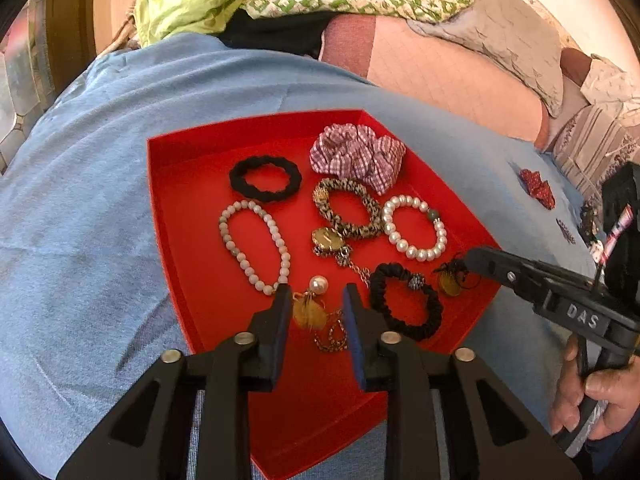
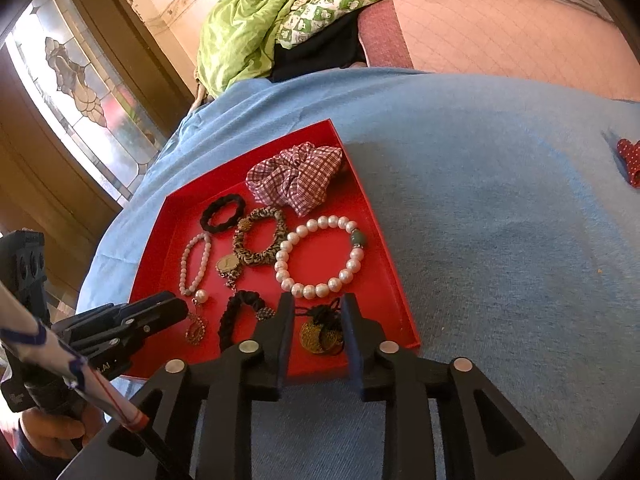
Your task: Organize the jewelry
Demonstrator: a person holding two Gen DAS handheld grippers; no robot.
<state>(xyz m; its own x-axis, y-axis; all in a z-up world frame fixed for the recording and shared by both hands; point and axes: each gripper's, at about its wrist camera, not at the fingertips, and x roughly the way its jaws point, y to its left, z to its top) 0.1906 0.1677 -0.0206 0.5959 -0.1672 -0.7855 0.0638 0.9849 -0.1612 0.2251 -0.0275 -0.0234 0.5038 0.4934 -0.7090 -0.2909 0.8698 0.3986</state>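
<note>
Red tray [image 1: 168, 216] on blue cloth [image 1: 80, 220]; green quilt [image 2: 256, 20] behind.

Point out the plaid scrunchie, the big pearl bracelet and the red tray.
plaid scrunchie [image 1: 356, 152], left wrist view, on its gathered fabric.
big pearl bracelet [image 2: 298, 290], right wrist view, on a near pearl.
red tray [image 1: 188, 184], left wrist view, on bare floor.

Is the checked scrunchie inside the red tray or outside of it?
Inside: the checked scrunchie lies on the red tray floor, in its far corner.
</note>
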